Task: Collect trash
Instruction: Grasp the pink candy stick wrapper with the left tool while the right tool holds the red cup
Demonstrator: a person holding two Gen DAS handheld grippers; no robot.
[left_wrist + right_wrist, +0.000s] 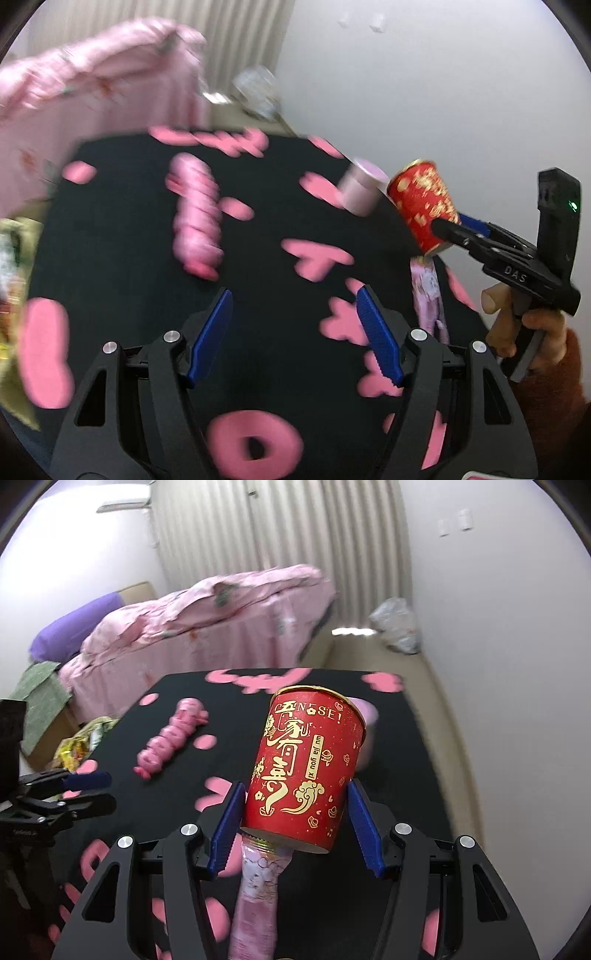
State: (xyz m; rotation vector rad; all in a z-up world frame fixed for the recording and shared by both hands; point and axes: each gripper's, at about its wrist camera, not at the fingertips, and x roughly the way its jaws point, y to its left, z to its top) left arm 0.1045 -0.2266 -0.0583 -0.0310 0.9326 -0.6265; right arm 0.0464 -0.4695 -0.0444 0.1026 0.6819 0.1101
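My right gripper [295,808] is shut on a red paper cup with gold print [303,768] and holds it tilted above the black table with pink shapes [258,709]. The cup also shows in the left wrist view [423,205], held by the right gripper [448,227] at the table's right edge. A pink wrapper [255,890] lies under the cup; it shows in the left wrist view [430,299] too. My left gripper [295,332] is open and empty above the table. A twisted pink roll [195,218] lies ahead of it, also in the right wrist view [170,738].
A pale pink cylinder [364,188] stands behind the cup. A bed with pink covers [207,627] is beyond the table. Crumpled colourful wrappers [79,746] sit left of the table. A white plastic bag [397,624] lies on the floor by the wall.
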